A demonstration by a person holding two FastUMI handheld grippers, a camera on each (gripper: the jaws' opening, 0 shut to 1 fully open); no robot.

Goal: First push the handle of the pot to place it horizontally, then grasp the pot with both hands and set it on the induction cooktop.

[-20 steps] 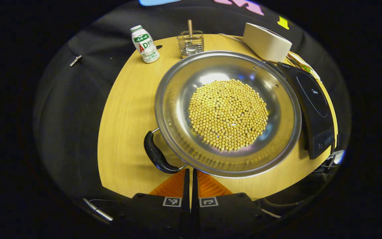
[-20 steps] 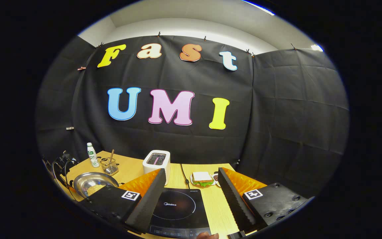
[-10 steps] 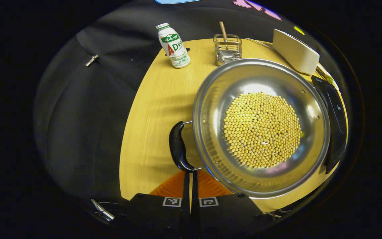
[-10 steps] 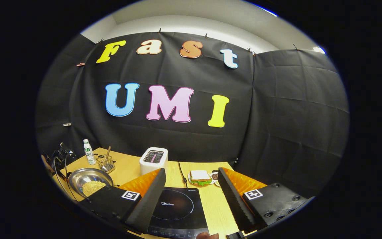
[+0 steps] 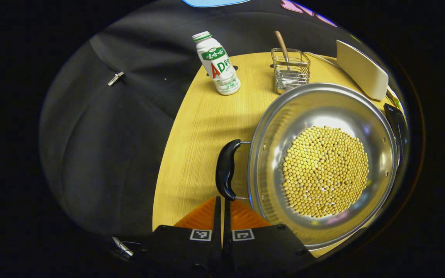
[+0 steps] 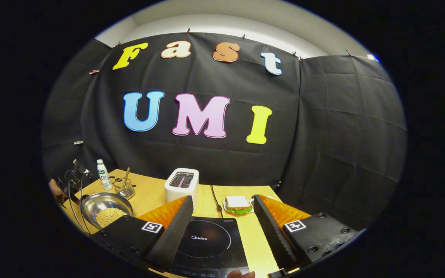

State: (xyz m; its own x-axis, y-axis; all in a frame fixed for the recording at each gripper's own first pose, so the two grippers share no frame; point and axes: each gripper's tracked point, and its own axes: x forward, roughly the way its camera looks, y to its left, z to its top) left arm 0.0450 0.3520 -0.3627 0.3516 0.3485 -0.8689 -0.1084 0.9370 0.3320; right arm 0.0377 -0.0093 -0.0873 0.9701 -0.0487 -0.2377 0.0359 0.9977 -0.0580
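So the left gripper sits at the bottom middle of the left gripper view with its two fingers pressed together, nothing between them, tips right at the lower end of the pot's black handle. Can't really tell if they're touching it or just shy of it. The steel pot fills the right half of that view, a pile of soybeans in the bottom, sitting on the wooden table. Up top there's a white drink bottle, a wire basket with a wooden-handled utensil in it, and a white toaster at the upper right.

The right gripper is at the bottom of the right gripper view, fingers spread wide and empty, hovering over the black induction cooktop. The pot shows at lower left there, well apart from the cooktop. A sandwich sits behind the cooktop.
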